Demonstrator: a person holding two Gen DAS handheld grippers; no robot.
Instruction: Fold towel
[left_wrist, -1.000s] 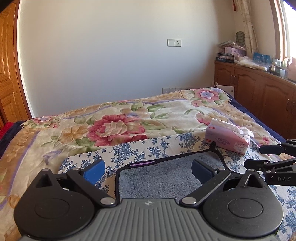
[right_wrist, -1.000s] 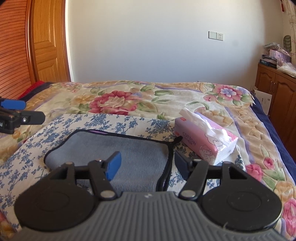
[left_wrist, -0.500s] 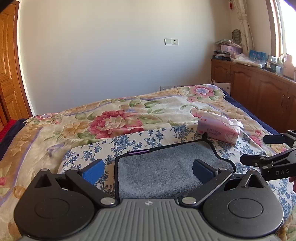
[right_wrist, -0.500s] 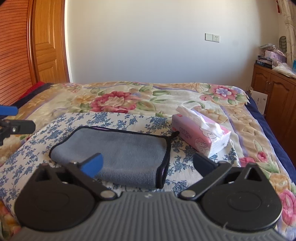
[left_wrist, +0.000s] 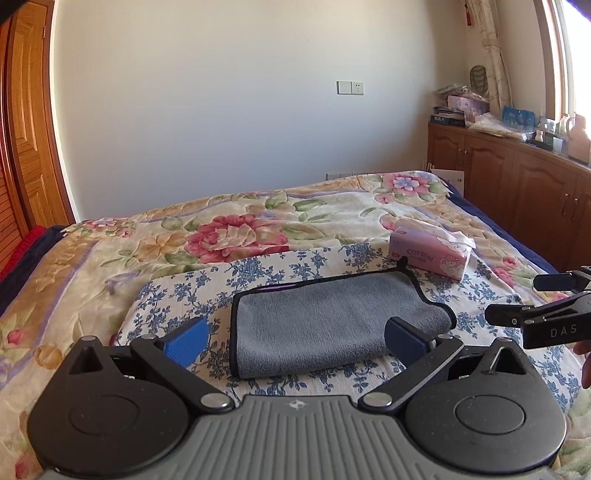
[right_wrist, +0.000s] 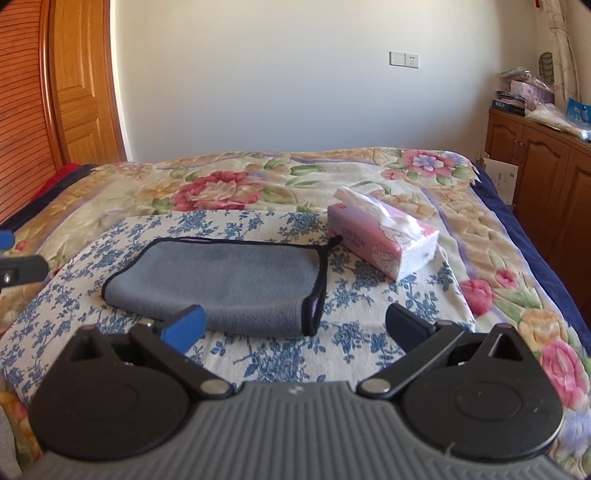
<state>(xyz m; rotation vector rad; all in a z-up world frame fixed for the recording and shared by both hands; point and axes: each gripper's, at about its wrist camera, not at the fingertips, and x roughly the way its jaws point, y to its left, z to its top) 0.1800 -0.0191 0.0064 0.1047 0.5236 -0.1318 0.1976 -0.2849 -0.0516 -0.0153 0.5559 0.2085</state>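
Towel (left_wrist: 332, 325), grey with black piping, lies folded on the blue-flowered cloth (left_wrist: 258, 269) spread over the bed, straight ahead of my left gripper (left_wrist: 295, 343). That gripper hangs released, blue pads spread wide, holding nothing. From the left wrist view the towel's long axis runs left to right, and its near edge sits between my fingers. My right gripper (left_wrist: 517, 306) shows at the right edge, off the towel's right end.

From the right wrist view, my right gripper (right_wrist: 295, 325) is also spread and empty. The towel (right_wrist: 221, 280) lies ahead and to the left, piped end (right_wrist: 314, 295) nearest me, with a pink tissue pack (right_wrist: 384, 240) just beyond its far right corner. I judge my left gripper better placed for any further fold.
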